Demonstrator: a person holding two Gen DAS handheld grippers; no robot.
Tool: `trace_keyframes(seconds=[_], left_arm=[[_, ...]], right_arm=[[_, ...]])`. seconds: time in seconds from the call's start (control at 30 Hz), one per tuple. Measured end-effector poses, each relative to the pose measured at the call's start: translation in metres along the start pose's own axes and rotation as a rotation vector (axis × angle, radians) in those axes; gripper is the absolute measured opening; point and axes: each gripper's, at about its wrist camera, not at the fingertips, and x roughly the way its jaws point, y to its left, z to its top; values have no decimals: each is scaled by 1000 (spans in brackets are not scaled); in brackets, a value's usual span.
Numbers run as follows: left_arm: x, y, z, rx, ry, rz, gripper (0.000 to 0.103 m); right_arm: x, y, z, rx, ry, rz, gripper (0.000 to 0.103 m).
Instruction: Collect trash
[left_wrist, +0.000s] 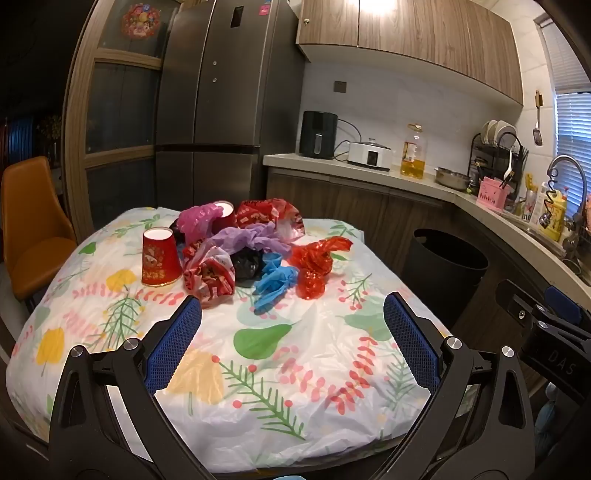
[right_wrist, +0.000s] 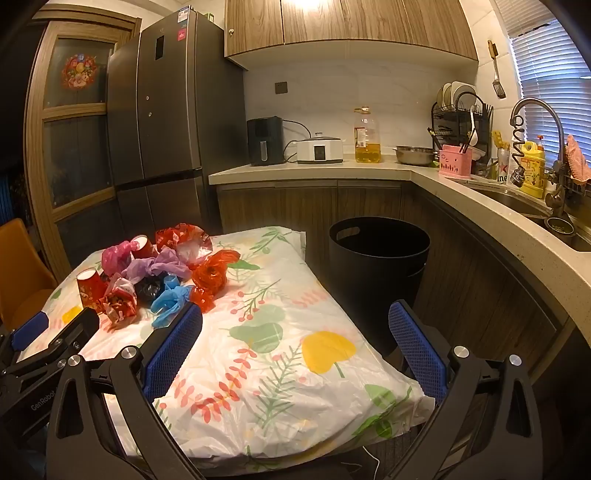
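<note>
Crumpled plastic bags, paper cup, floral tablecloth.

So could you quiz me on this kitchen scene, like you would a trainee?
1. True or false: the round black plastic bin stands on the floor beside the floral-clothed table.
2. What colour is the crumpled rubber glove in the pile?
3. The upside-down red paper cup nearest the left gripper is: A) held, B) standing free on the cloth, C) inside the bin.

Key: 1 true; 2 blue; 3 B. Both the left gripper and right gripper are open and empty.
</note>
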Motion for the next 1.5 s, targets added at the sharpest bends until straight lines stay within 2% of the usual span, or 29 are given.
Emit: trace_keyframes(seconds=[1.5], left_arm=[[-2,-4,5,-3,-5,0,97]], right_arm=[[0,2,4,-4,-8,4,98]])
